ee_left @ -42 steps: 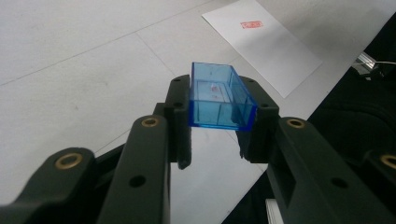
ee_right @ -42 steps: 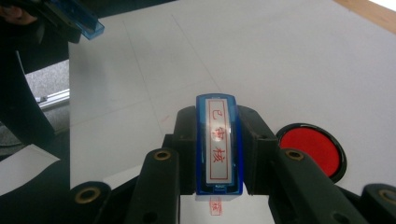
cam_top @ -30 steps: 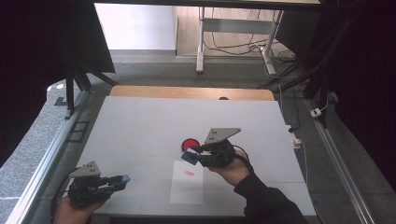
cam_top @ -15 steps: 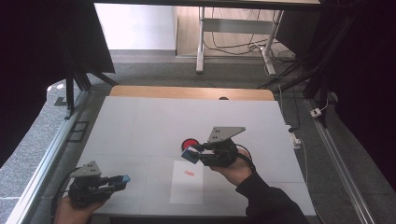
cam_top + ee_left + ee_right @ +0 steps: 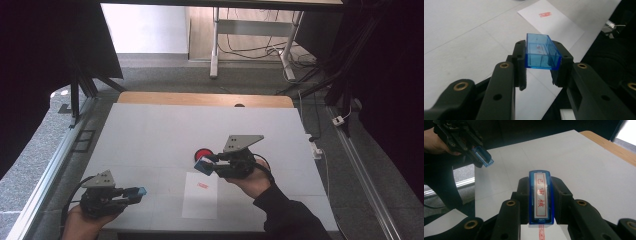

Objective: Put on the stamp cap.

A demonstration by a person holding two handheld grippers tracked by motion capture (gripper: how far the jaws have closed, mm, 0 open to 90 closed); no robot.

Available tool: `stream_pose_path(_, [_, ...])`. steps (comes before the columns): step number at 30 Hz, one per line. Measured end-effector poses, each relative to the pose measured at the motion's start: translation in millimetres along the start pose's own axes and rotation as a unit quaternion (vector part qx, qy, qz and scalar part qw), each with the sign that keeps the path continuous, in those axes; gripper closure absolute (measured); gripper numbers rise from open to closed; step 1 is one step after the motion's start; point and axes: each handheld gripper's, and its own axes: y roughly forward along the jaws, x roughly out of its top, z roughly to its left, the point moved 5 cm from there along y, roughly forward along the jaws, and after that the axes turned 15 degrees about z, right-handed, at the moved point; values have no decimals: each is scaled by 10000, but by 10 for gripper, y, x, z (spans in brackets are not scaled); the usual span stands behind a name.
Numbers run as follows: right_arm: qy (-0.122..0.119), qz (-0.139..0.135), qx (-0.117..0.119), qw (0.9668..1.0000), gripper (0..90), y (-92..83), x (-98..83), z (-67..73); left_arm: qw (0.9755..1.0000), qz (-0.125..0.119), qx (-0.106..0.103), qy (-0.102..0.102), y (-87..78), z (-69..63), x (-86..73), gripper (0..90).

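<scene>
Above the white sheet (image 5: 200, 195), left gripper (image 5: 543, 65) fingers clamp an empty blue cap (image 5: 542, 51); right gripper (image 5: 540, 202) fingers clamp the stamp (image 5: 540, 198).

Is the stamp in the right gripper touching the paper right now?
Cannot tell. In the high view the stamp in the right gripper sits past the far edge of the paper, but its height above the table is unclear.

Lab: curtained test table (image 5: 150, 130), floor cables (image 5: 240, 47)

Red disc (image 5: 202, 153) partly hidden behind right gripper (image 5: 206, 164).
</scene>
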Motion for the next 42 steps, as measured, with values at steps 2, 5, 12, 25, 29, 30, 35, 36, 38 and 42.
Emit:
stream_pose_path(2, [-8, -4, 11, 10000, 713, -9, 0, 3, 9999, 29, -44, 103, 17, -20, 51, 682])
stream_pose_path(5, [-20, -17, 40, 10000, 713, -23, 1, 6, 9995, 67, -84, 304, 47, -52, 124, 682])
stream_pose_path(12, [-42, -43, 83, 9999, 713, -50, 9, 24, 9973, 38, -301, 662, 103, -109, 278, 682])
stream_pose_path(25, [-85, -89, 178, 9998, 713, -82, 36, 70, 9921, -72, -616, 1093, 184, -151, 541, 681])
stream_pose_path(29, [-111, -133, 219, 9996, 713, -98, 51, 90, 9900, -87, -718, 1215, 215, -170, 615, 681])
stream_pose_path(30, [-116, -131, 237, 9996, 713, -103, 54, 95, 9893, -94, -751, 1251, 224, -175, 636, 682])
stream_pose_path(35, [-156, -159, 276, 9994, 712, -116, 72, 126, 9856, -65, -873, 1447, 275, -200, 728, 681])
stream_pose_path(36, [-169, -153, 282, 9993, 713, -120, 74, 131, 9849, -71, -915, 1466, 285, -205, 743, 682])
stream_pose_path(38, [-177, -165, 297, 9993, 713, -127, 81, 144, 9836, -62, -962, 1525, 303, -212, 772, 682])
stream_pose_path(42, [-222, -213, 326, 9990, 713, -147, 97, 170, 9820, -82, -1038, 1574, 316, -229, 833, 682])
